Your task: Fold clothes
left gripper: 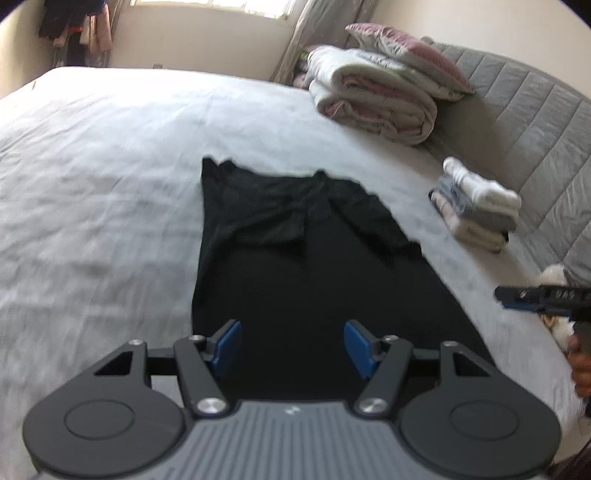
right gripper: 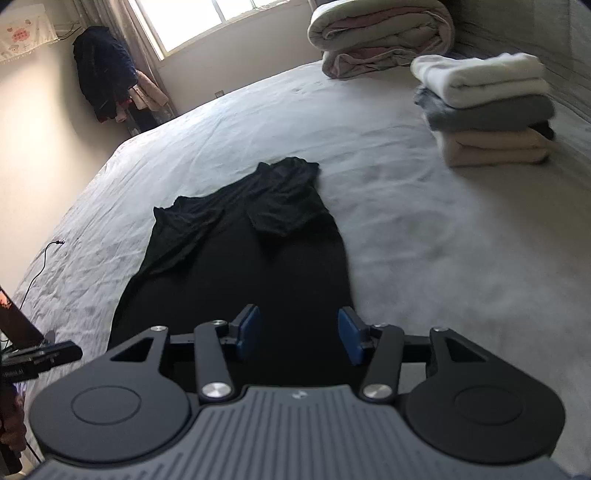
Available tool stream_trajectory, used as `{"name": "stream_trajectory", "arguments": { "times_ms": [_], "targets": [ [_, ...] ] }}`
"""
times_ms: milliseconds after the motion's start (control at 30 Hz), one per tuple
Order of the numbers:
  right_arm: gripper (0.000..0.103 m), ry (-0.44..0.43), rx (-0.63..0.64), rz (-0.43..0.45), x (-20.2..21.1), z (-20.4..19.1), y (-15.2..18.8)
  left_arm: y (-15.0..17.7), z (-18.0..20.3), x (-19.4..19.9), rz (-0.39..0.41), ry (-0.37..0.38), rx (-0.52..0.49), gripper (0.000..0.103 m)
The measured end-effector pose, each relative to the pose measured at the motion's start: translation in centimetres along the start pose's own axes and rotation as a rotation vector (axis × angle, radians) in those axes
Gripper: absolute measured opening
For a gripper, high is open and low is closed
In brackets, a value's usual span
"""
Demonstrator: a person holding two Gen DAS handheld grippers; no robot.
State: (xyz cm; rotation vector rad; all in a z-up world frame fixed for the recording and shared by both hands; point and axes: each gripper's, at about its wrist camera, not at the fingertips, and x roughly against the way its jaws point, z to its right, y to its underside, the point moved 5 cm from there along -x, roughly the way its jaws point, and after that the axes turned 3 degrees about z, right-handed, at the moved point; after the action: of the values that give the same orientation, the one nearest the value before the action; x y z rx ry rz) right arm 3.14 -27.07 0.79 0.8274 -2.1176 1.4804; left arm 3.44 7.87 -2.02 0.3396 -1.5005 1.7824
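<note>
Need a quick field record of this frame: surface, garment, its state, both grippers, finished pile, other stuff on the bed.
surface: bed with a pale sheet
garment: black shirt, lying flat
garment state: both sleeves folded inward over the body, lower part not folded
left gripper: open, nothing between the pads
right gripper: open, nothing between the pads
finished pile: folded clothes stacked near the headboard
other: rolled duvet

A wide bed [right gripper: 406,229] with a pale, wrinkled sheet fills the room. A grey quilted headboard [left gripper: 535,122] runs along its right side. Daylight enters through a far window [right gripper: 207,22] with curtains [right gripper: 110,14]; the walls [right gripper: 33,122] are cream.
</note>
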Motion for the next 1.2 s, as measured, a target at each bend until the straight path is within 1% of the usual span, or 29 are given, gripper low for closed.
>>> {"name": "stream_trajectory", "arguments": {
  "times_ms": [233, 400, 467, 633, 700, 867, 1000, 1200],
  "targets": [
    [0.054, -0.006, -0.009, -0.030, 3.3, 1.2, 2.7, 4.1, 0.3, 2.4, -0.075, -0.013, -0.016, 0.063],
    [0.056, 0.018, 0.006, -0.059, 5.5, 3.0, 4.8, 6.5, -0.2, 4.0, -0.128, -0.019, -0.021, 0.063],
    [0.057, 0.025, -0.001, -0.075, 6.3, 3.9, 5.8, 7.4, -0.5, 4.6, -0.153, -0.007, -0.008, 0.063],
    [0.057, 0.015, -0.073, -0.139, 7.5, 6.6, 8.7, 9.9, -1.5, 5.7, -0.222, 0.030, 0.049, 0.063],
    [0.057, 0.003, -0.101, -0.167, 7.9, 7.4, 9.8, 10.7, -2.0, 6.1, -0.246, 0.051, 0.078, 0.063],
    [0.057, -0.058, -0.150, -0.239, 8.6, 8.3, 12.0, 12.7, -2.6, 6.7, -0.300, 0.130, 0.162, 0.062],
    [0.057, -0.100, -0.202, -0.245, 9.3, 9.5, 12.9, 13.9, -3.0, 7.1, -0.316, 0.196, 0.206, 0.061],
    [0.056, -0.228, -0.296, -0.264, 10.0, 11.2, 13.8, 15.8, -3.6, 7.5, -0.319, 0.313, 0.309, 0.061]
  ]
}}
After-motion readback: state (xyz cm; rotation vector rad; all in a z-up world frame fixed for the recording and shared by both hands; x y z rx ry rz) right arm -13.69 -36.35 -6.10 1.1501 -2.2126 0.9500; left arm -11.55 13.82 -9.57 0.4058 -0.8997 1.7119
